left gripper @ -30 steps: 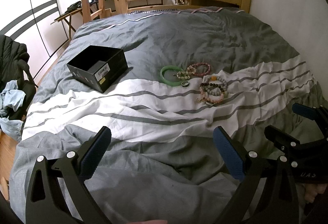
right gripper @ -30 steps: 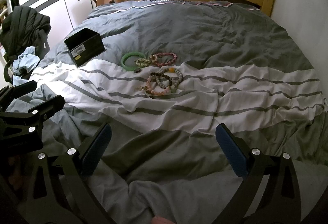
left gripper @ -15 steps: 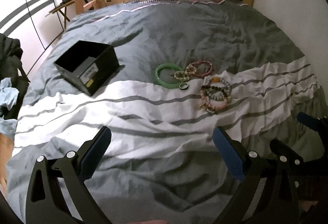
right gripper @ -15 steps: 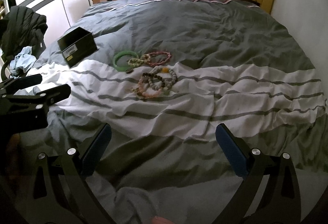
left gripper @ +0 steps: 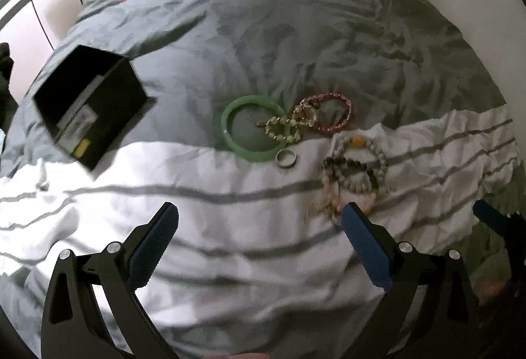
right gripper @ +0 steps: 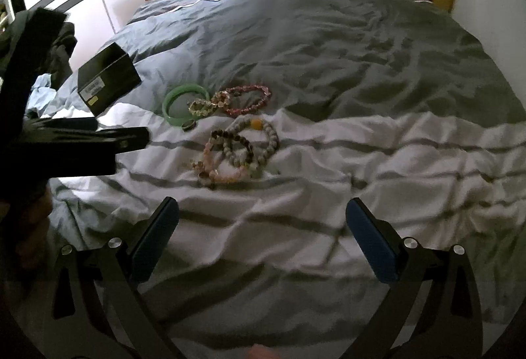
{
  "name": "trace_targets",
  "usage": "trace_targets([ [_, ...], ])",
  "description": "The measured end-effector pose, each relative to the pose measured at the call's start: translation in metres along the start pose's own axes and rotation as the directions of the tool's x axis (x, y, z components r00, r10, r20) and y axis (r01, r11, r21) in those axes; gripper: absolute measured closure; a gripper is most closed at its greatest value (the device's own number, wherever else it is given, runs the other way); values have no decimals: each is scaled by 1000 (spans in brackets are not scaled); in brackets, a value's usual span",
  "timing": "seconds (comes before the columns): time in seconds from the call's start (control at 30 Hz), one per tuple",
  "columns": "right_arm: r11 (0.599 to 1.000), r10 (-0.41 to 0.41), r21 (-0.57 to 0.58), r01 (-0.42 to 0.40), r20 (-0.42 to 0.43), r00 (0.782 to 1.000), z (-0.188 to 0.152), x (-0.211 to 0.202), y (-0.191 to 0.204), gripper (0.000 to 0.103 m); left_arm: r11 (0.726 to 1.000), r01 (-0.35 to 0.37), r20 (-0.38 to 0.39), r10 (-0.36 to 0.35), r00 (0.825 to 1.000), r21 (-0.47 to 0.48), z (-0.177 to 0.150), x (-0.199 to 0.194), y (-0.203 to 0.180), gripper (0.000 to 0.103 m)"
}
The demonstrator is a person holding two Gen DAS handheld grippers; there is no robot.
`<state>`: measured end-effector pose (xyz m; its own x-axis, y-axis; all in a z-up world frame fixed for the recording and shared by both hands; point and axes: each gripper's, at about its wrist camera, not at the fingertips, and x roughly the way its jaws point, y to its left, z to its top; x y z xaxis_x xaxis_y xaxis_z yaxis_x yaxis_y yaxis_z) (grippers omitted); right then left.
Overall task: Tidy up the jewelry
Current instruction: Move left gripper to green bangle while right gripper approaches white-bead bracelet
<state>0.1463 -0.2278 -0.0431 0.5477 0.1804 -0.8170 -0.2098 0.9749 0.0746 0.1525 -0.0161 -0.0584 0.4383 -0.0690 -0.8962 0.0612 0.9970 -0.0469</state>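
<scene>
Scanning from the left, I find the black box [left gripper: 88,106] open-topped on the grey part of the duvet [left gripper: 296,40], then the green bangle [left gripper: 253,127] with a small metal ring [left gripper: 286,157] touching its near rim, then the beaded bracelets [left gripper: 353,166] piled on the white stripe. My left gripper [left gripper: 259,247] hangs spread wide and empty, with the bangle ahead, almost on its centreline. My right gripper [right gripper: 263,237], equally parted and empty, has the bead pile ahead, slightly left. I judge left nearer the bangle and box.
</scene>
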Motion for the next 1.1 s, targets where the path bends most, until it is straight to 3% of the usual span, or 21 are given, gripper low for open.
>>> trace_targets([
  [0.23, 999, 48, -17, -48, -46, 998, 21, 56, -3, 3, 995, -66, -49, 70, 996, 73, 28, 47, -14, 5],
  [0.37, 998, 51, -44, -54, -64, 997, 32, 93, 3, 3, 979, -163, -30, 168, 985, 126, 38, 77, -21, 5],
  [0.43, 999, 25, -40, -31, -134, 991, 32, 121, 1, 3, 967, -191, -29, 199, 980, 167, 38, 92, -23, 5],
  [0.5, 999, 23, -36, -28, -147, 989, 27, 134, -2, 3, 971, -171, -36, 179, 983, 169, 36, 102, -20, 5],
  [0.57, 998, 13, -53, -20, -131, 991, 27, 133, 0, 3, 988, -102, -9, 104, 995, 116, 31, 100, -8, 5],
  [0.63, 998, 29, -44, -35, -124, 992, 27, 132, -2, 3, 996, -44, -29, 46, 999, 72, 33, 99, 2, 5],
  [0.67, 998, 38, -36, -43, -119, 992, 28, 131, -3, 5, 998, -27, -35, 29, 999, 55, 36, 96, 5, 5],
  [0.77, 999, 31, -21, -33, -91, 995, 28, 125, -7, 29, 999, -25, -40, 27, 999, 34, 37, 93, 4, 7],
  [0.87, 1000, 22, -11, -23, -66, 998, 30, 119, -9, 54, 998, -34, -15, 35, 999, 56, 37, 85, -1, 25],
  [0.9, 1000, 20, -9, -21, -57, 998, 31, 117, -10, 61, 998, -23, -4, 24, 1000, 59, 38, 82, -3, 38],
  [1.1, 999, 38, 23, -38, 20, 999, 37, 96, -18, 84, 998, 53, 38, -54, 998, 29, 39, 67, -2, 64],
])
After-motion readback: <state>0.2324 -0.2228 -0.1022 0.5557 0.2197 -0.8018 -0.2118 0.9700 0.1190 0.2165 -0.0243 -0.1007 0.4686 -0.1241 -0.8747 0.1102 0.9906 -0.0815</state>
